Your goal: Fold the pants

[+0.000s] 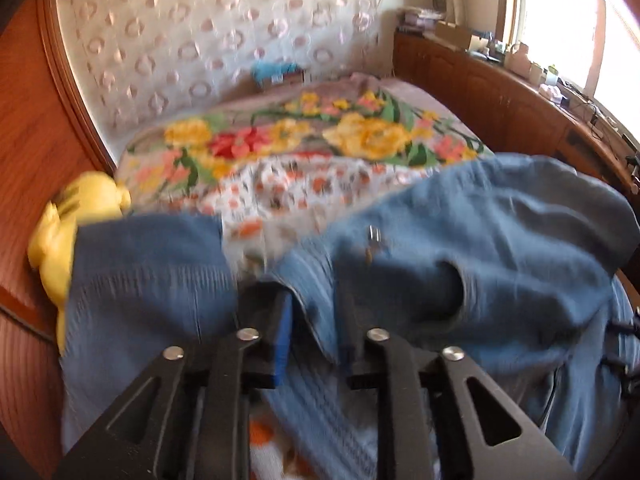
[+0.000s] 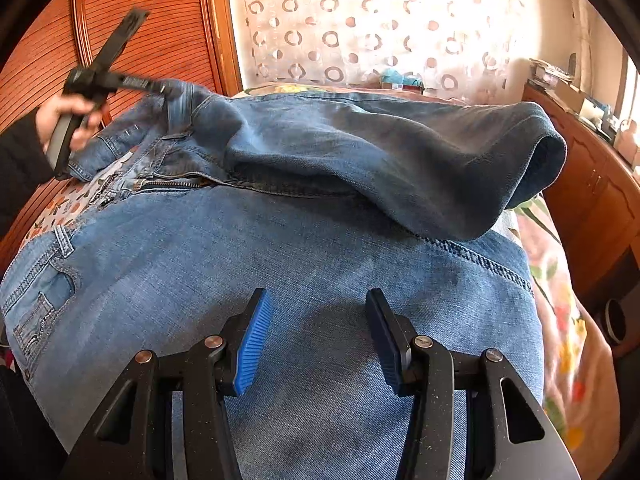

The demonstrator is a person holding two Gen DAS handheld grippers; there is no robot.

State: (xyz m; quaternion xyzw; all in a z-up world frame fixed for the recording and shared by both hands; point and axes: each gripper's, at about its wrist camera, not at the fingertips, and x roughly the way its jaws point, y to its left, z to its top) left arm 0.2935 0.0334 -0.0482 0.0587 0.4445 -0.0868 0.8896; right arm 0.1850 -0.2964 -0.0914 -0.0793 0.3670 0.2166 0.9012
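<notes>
Bed (image 1: 280, 136) carries the jeans (image 2: 280, 248), long axis across the right view, waistband left; left tongs (image 1: 314, 332) clamp a waistband fold, raised; right tongs (image 2: 316, 336) stand apart, empty, over the leg.

Sunlight floods in through the window (image 1: 560, 28) on the right, over a cluttered wooden sideboard (image 1: 500, 92). A flowered bedspread (image 1: 280, 140) covers the bed, a curtain (image 2: 360, 20) with ring patterns hangs behind it, and reddish wood panelling (image 2: 160, 20) stands on the left.
</notes>
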